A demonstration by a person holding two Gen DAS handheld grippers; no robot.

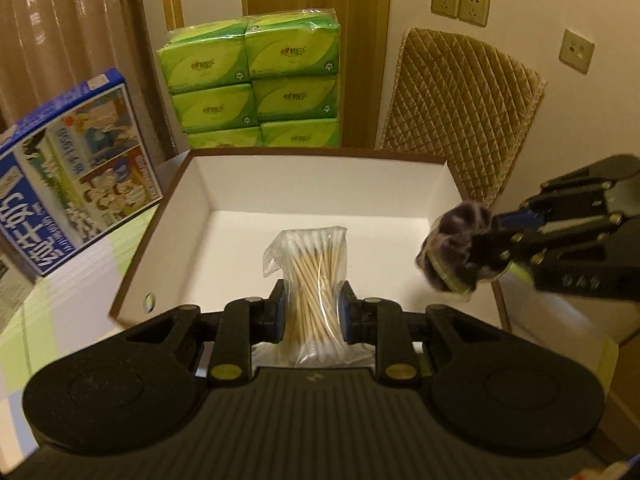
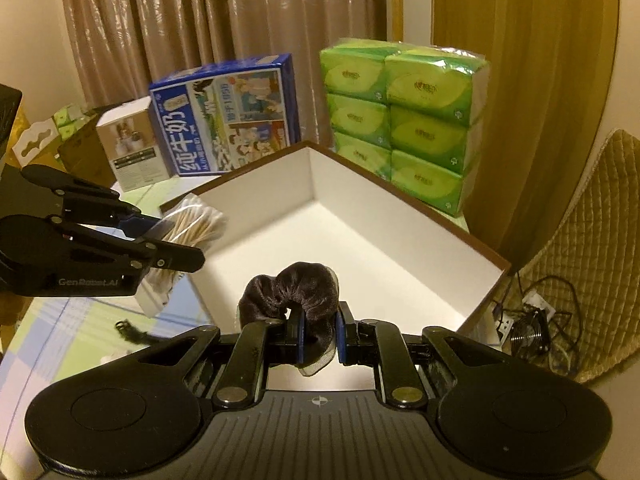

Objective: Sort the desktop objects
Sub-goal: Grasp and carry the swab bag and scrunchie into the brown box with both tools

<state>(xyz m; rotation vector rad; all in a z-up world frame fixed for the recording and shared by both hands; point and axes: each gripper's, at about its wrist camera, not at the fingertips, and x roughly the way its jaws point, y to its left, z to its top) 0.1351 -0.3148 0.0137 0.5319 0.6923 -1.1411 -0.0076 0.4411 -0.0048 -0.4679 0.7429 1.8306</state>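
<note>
My left gripper (image 1: pixel 313 312) is shut on a clear bag of cotton swabs (image 1: pixel 314 276) and holds it above the near edge of an open white box with a brown rim (image 1: pixel 320 154). My right gripper (image 2: pixel 319 336) is shut on a dark velvet scrunchie (image 2: pixel 296 284) and holds it above the box's near corner (image 2: pixel 400 280). The right gripper and scrunchie (image 1: pixel 456 248) show at the right in the left wrist view. The left gripper and swab bag (image 2: pixel 196 224) show at the left in the right wrist view. The box floor in view is bare.
A stack of green tissue packs (image 1: pixel 256 80) stands behind the box. A blue milk carton (image 1: pixel 72 168) leans at the left, with a small white product box (image 2: pixel 132 148) beside it. A quilted chair back (image 1: pixel 460 104) and a small fan with cables (image 2: pixel 528 332) are at the right.
</note>
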